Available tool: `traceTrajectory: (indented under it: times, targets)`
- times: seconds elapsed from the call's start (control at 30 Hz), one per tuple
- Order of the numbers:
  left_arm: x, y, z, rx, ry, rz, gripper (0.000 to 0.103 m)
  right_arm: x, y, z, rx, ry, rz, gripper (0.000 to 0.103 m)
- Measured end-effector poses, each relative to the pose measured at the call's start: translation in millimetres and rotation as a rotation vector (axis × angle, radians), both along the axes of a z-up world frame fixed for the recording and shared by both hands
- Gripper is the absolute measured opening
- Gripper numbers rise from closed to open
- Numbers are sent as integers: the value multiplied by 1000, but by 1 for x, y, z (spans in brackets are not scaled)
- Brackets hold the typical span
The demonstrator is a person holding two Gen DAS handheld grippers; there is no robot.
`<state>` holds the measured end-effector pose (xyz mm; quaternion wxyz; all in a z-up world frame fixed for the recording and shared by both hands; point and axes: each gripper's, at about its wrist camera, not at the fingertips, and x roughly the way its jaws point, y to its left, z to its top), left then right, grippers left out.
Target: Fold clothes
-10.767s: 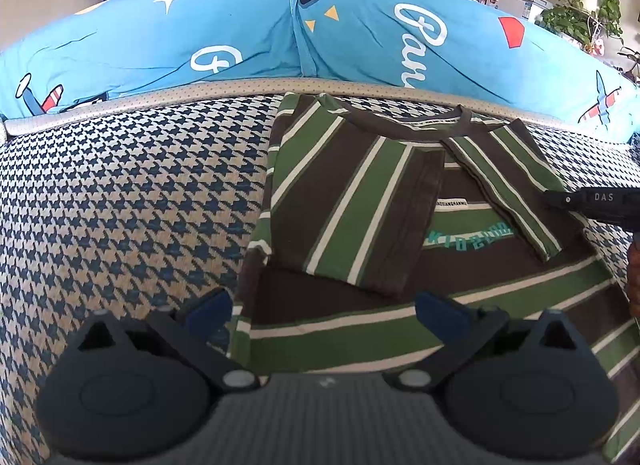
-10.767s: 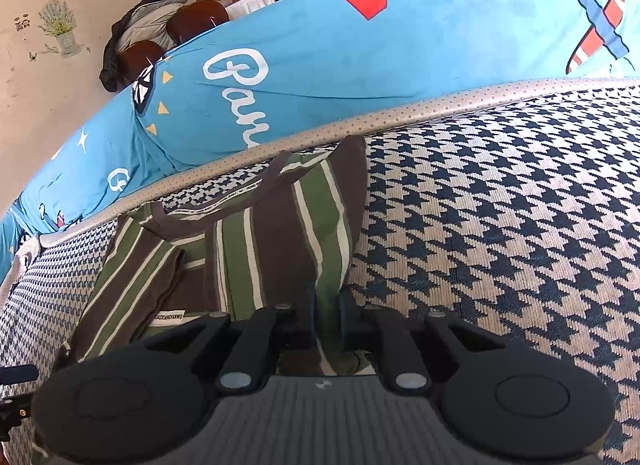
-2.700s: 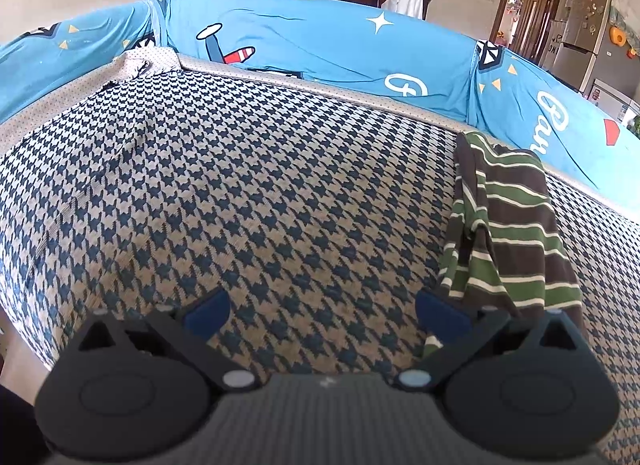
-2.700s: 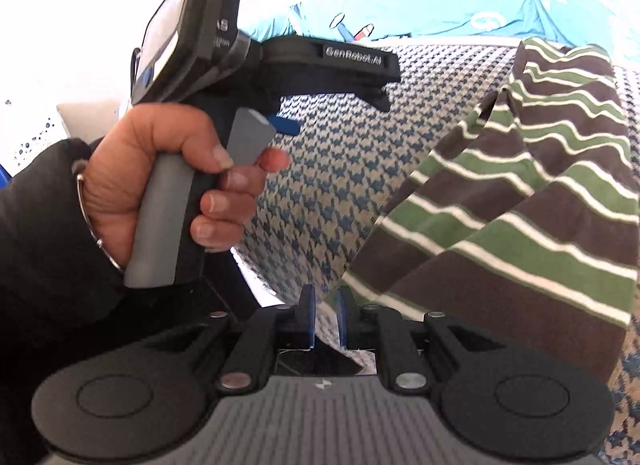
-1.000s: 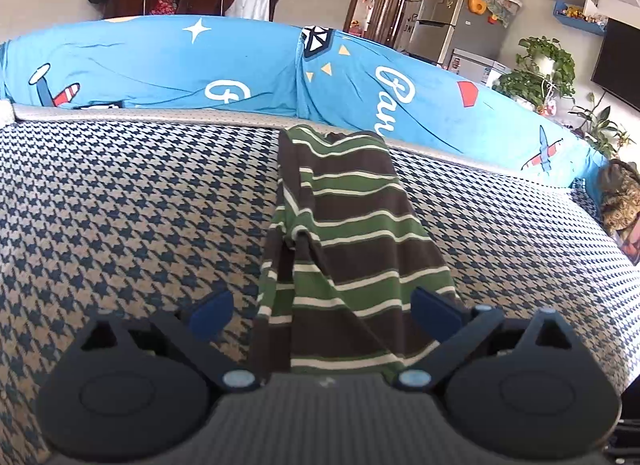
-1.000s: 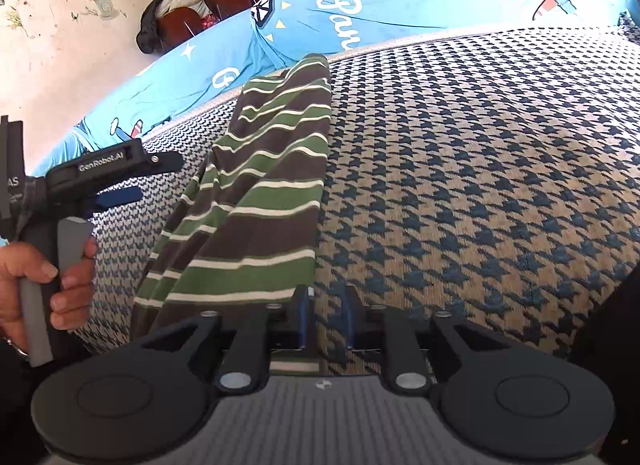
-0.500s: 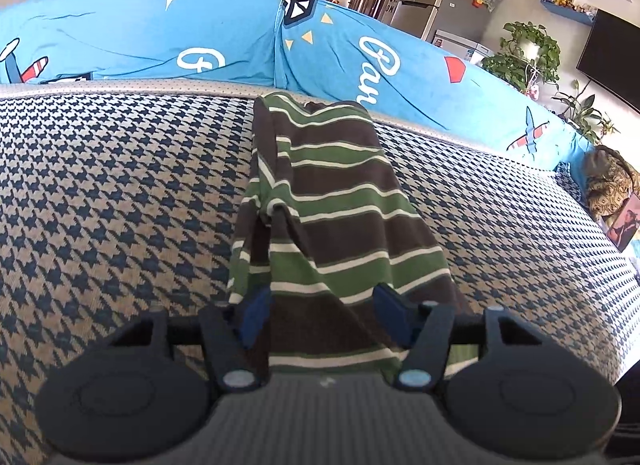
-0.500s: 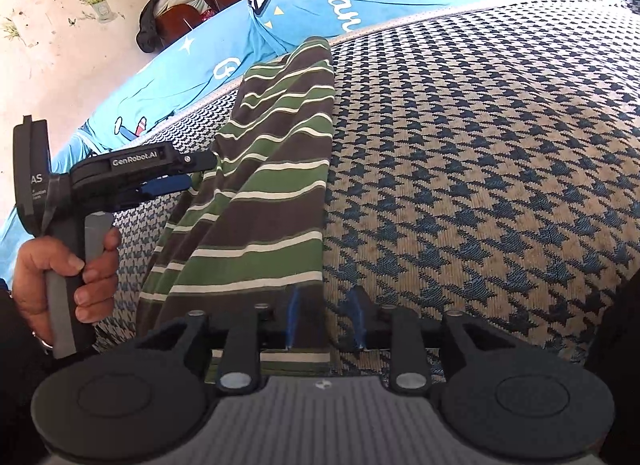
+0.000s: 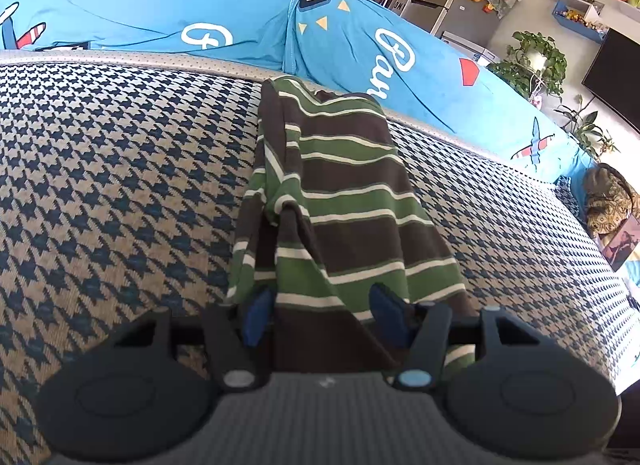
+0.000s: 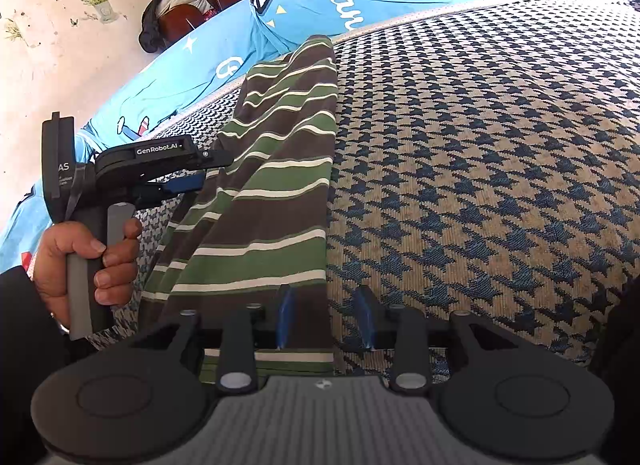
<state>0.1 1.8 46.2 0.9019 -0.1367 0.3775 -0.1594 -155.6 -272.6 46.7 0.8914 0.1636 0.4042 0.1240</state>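
While the left gripper stands half-spread astride the soft striped shirt, the right gripper opens off its limp hem; corners look best.

A: Left gripper?
B: Angled down, jaws half-closed astride the striped shirt; hand grips its handle.
A: Right gripper?
B: Jaws just opening, pads off the hem.
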Motion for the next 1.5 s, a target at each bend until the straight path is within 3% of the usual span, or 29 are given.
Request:
traceTrajectory:
  times: [0.1, 0.13, 0.2, 0.3, 0.43, 0.7, 0.87, 1.0, 1.13, 1.33, 1.43, 1.5]
  targets:
    - [3, 2, -1, -21, 1, 3, 55, 1, 0, 0, 2, 1, 0, 35]
    - [3, 3, -2, -29, 2, 5, 51, 1, 0, 0, 2, 1, 0, 35]
    - [3, 3, -2, -31, 4, 7, 34, 1, 0, 0, 1, 1, 0, 35]
    - [0, 2, -2, -24, 7, 7, 21, 1, 0, -1, -1, 0, 0, 35]
    - [-7, -4, 2, 20, -11, 2, 10, 1, 1, -1, -4, -1, 0, 36]
    - [-20, -7, 15, 152, -70, 83, 8, 2, -1, -2, 0, -1, -1, 36]
    - [-20, 1, 8, 163, -36, 119, 8, 2, 0, -2, -10, -3, 2, 36]
    - [-18, 8, 3, 140, -16, 136, 9, 1, 0, -1, -21, -6, 7, 36]
    - [-15, 24, 0, 22, 23, 181, 11, 0, -2, 0, -18, -10, 5, 36]
    - [-17, 45, 5, 52, 59, 290, 11, -2, -5, 9, 29, -50, -4, 36]
    - [-20, 49, 9, 61, 70, 293, 11, -2, 4, 16, 44, -86, 49, 36]
    - [-22, 48, 17, 54, 68, 274, 16, -2, 14, 21, 49, -110, 99, 36]
